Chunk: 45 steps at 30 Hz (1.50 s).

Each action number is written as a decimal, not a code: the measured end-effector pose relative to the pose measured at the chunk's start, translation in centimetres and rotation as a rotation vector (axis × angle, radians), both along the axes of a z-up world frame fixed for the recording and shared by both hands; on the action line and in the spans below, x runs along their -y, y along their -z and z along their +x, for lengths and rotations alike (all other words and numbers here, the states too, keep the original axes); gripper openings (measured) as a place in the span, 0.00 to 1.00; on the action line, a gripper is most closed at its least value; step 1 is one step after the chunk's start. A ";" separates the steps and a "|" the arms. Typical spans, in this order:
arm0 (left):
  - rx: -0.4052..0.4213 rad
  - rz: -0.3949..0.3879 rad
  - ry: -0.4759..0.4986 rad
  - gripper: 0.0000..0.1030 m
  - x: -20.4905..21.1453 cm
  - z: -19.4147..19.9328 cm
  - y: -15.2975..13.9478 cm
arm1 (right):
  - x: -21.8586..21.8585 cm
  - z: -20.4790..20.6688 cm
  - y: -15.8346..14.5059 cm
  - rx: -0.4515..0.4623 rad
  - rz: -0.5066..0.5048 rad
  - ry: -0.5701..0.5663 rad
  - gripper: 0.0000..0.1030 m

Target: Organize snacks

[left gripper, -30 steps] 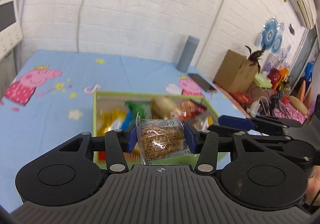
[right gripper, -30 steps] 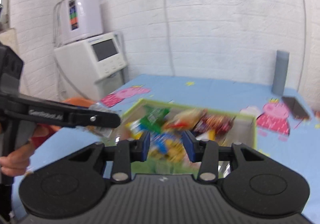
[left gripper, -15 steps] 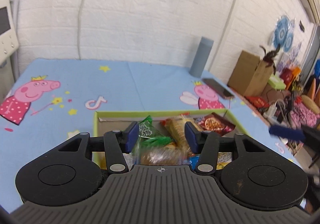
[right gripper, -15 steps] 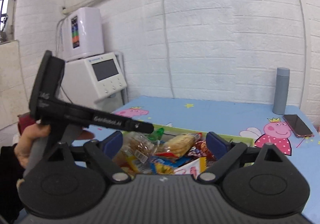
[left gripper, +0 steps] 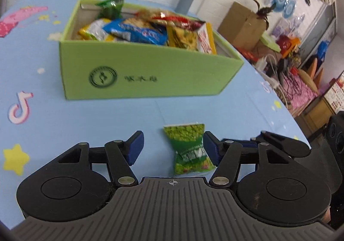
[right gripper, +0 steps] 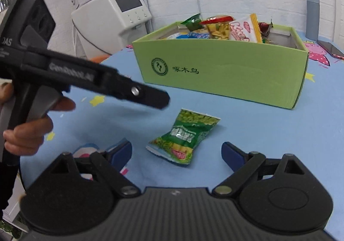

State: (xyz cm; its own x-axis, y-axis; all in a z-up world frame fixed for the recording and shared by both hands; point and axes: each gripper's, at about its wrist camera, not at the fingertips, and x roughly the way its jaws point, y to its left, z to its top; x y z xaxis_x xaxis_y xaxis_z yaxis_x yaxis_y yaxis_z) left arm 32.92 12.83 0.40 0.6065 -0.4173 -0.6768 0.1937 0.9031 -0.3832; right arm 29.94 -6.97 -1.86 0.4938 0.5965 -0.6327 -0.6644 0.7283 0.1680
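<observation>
**Both grippers low over one green packet**

Blue cartoon-printed cloth covers the counter [left gripper: 64, 112], and nearest the cameras a small green crinkled foil snack packet [left gripper: 190, 150] lies flat on it, short of the box and apart from it. The left hand-held gripper [left gripper: 173, 147] hangs over the packet with its jaws parted; the packet sits between them, off-centre toward one blue pad, and whether that pad touches it I cannot tell. The right hand-held gripper [right gripper: 176, 153] is spread wide and grasps nothing, the same packet [right gripper: 183, 139] lying ahead of its fingers.

Beyond stands the light green cardboard box [right gripper: 225, 73], open-topped and heaped with mixed snack bags [left gripper: 137, 30]. A grey cylindrical bottle [right gripper: 312, 17] stands farther back by the white brick wall.

Risks, as I judge them: two grippers converging on one packet could collide; an off-centre pinch could shove the slippery foil aside; and the heap may spill if another bag is dropped on top
</observation>
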 end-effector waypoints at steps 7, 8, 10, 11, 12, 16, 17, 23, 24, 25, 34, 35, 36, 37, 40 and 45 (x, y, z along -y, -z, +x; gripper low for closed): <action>-0.064 -0.029 0.048 0.08 1.9 0.4 2.2 | -2.5 0.1 1.3 0.060 -0.071 -0.018 0.82; -0.079 -0.046 0.046 0.07 2.0 0.1 2.3 | -2.7 -0.1 1.1 0.050 -0.053 -0.037 0.82; -0.064 -0.020 0.033 0.06 2.3 -0.5 2.1 | -3.0 -0.6 0.8 0.055 -0.045 -0.032 0.81; -0.063 -0.015 0.023 0.05 2.4 -0.8 1.9 | -3.0 -0.8 0.6 0.060 -0.040 -0.036 0.81; -0.060 -0.018 0.017 0.05 2.4 -0.9 1.6 | -3.0 -0.9 0.3 0.061 -0.033 -0.039 0.82; -0.024 -0.040 -0.015 0.05 1.6 -0.7 -0.7 | -3.5 -1.0 -1.2 0.114 -0.037 -0.055 0.84; -0.006 -0.042 -0.023 0.05 1.3 -0.4 -1.6 | -3.7 -0.8 -1.9 0.131 -0.031 -0.057 0.84; 0.167 -0.005 -0.078 0.05 -1.1 2.6 -9.2 | -6.4 2.8 -8.1 0.307 0.000 -0.095 0.88; 0.182 0.005 -0.092 0.05 -1.6 3.6 -10.1 | -6.9 3.7 -8.9 0.327 0.002 -0.098 0.88; 0.188 0.012 -0.102 0.05 -1.9 4.4 -10.7 | -7.4 4.7 -9.6 0.336 0.003 -0.103 0.88; 0.225 0.137 -0.214 0.52 -4.4 8.1 -10.5 | -6.6 10.3 -11.0 0.275 0.016 -0.054 0.91; 0.239 0.120 -0.221 0.55 -4.7 7.2 -10.5 | -5.3 9.6 -11.2 0.285 0.039 -0.040 0.91; 0.248 0.100 -0.226 0.59 -5.0 6.2 -10.4 | -4.1 8.8 -11.3 0.287 0.058 -0.028 0.91; 0.261 0.081 -0.226 0.60 -5.1 5.1 -10.2 | -2.9 7.9 -11.3 0.287 0.070 -0.015 0.91; 0.269 0.053 -0.231 0.66 -4.8 1.9 -9.3 | 0.4 4.8 -10.4 0.275 0.077 0.031 0.91; 0.212 0.042 -0.263 0.70 -2.4 -2.8 -6.1 | 5.1 0.0 -6.5 0.139 0.094 0.158 0.91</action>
State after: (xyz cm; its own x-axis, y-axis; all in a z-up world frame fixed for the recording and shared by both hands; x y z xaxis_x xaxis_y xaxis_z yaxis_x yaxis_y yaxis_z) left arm 30.07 15.23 6.51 0.8186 -0.2025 -0.5375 0.0233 0.9467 -0.3211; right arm 29.90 -12.10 4.65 0.6643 0.5579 -0.4974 -0.5651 0.8105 0.1542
